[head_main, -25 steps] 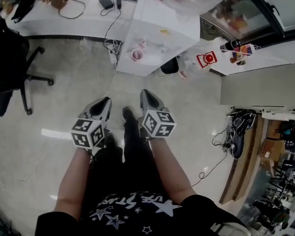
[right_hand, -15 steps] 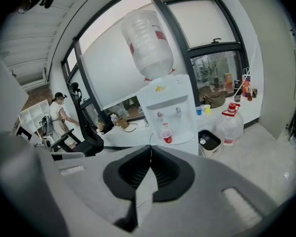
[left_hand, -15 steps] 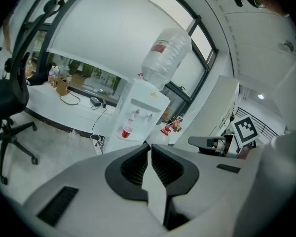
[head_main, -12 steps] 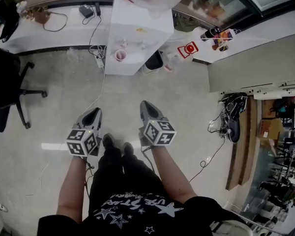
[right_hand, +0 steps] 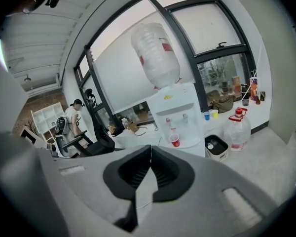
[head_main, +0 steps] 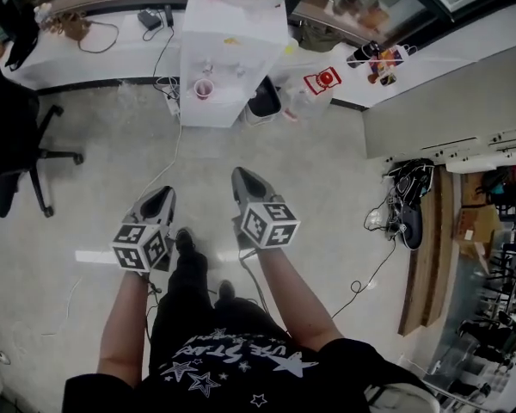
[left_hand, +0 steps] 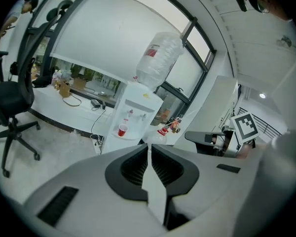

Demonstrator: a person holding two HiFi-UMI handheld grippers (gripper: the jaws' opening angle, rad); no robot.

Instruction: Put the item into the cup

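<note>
Head view: the left gripper (head_main: pixel 160 198) and right gripper (head_main: pixel 242 177) point toward a white water dispenser (head_main: pixel 232 50), and a red cup (head_main: pixel 204 89) stands on its drip tray. Left gripper view: jaws pressed together, empty. Right gripper view: jaws likewise closed on nothing. The dispenser's water bottle (right_hand: pixel 158 56) carries a red label, too blurred to read.

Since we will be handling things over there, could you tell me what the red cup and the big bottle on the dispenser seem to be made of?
The red cup is probably thin plastic: opaque red outside, pale inside, though too small to be sure. The bottle looks like translucent plastic: cloudy, with light showing through it.
</note>
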